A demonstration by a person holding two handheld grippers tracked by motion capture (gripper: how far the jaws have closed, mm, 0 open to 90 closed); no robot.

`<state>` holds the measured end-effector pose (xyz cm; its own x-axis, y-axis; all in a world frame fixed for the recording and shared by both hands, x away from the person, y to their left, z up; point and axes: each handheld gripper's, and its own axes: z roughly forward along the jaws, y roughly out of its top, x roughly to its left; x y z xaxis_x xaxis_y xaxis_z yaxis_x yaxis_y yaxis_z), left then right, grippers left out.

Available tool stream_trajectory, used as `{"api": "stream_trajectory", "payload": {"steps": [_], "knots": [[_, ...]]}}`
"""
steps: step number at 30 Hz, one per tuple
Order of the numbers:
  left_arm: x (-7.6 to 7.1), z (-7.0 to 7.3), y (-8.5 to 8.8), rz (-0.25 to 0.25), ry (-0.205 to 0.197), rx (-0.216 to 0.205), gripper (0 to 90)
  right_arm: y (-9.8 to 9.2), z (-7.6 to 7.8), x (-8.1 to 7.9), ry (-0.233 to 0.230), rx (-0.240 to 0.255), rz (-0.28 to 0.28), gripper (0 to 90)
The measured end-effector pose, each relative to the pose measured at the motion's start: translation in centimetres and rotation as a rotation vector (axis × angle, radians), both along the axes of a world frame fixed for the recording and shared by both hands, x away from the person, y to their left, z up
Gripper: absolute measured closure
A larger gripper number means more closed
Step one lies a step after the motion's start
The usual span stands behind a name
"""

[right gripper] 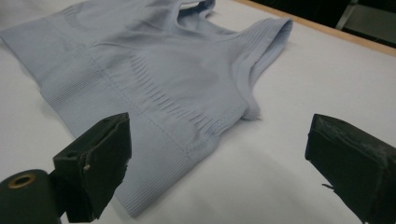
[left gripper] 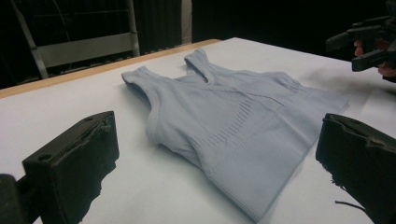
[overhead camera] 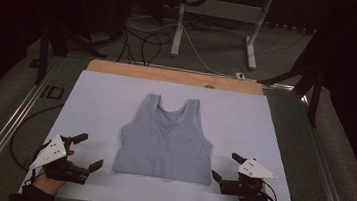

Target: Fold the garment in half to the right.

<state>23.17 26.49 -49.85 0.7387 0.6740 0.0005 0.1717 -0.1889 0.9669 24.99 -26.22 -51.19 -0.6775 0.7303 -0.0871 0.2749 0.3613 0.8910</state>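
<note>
Table with a white cover spans most of the high view, a strip of bare wood showing along its far edge. Behind it, on the dim floor, you can make out cables and the legs of a metal frame.

At the middle of the cover lies your tank top, pale blue, spread flat with its straps toward the far edge and its ribbed hem toward you. In the left gripper view the tank top lies ahead of the jaws and apart from them; in the right gripper view the tank top has its hem corner just beyond the left-hand jaw (whether the two touch cannot be told).

Your left gripper sits near the hem's left corner, low over the cover, jaws spread wide and holding nothing. Your right gripper sits just beside the hem's right corner, jaws likewise wide apart and empty. Each is held from below by a hand; the left hand shows at the lower edge.
</note>
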Motion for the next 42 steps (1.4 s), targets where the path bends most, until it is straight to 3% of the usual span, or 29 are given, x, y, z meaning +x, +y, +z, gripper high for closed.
{"api": "stream_trajectory", "payload": {"steps": [13, 22, 30, 34, 42], "knots": [[-0.2, 0.1, 0.0, -0.006, -0.002, 0.001, 0.1, -0.1, -0.2, 0.1, -0.009, 0.024, -0.007, 7.3], [-0.7, 0.7, 0.3, -0.001, 0.008, -0.01, 0.1, 0.5, 0.7, 0.5, -0.011, 0.028, -0.011, 7.3], [-1.0, 3.0, 0.1, -0.024, 0.016, 0.015, 0.1, 1.5, 3.7, 0.8, -0.024, 0.031, -0.004, 7.4], [-0.9, 3.9, -0.1, -0.033, 0.026, 0.032, 0.1, 2.1, 5.6, 1.7, -0.032, 0.048, 0.019, 7.4], [-0.8, 5.1, -0.4, -0.025, 0.041, 0.047, 0.1, 4.3, 7.9, 3.9, -0.041, 0.062, 0.052, 7.4]]}}
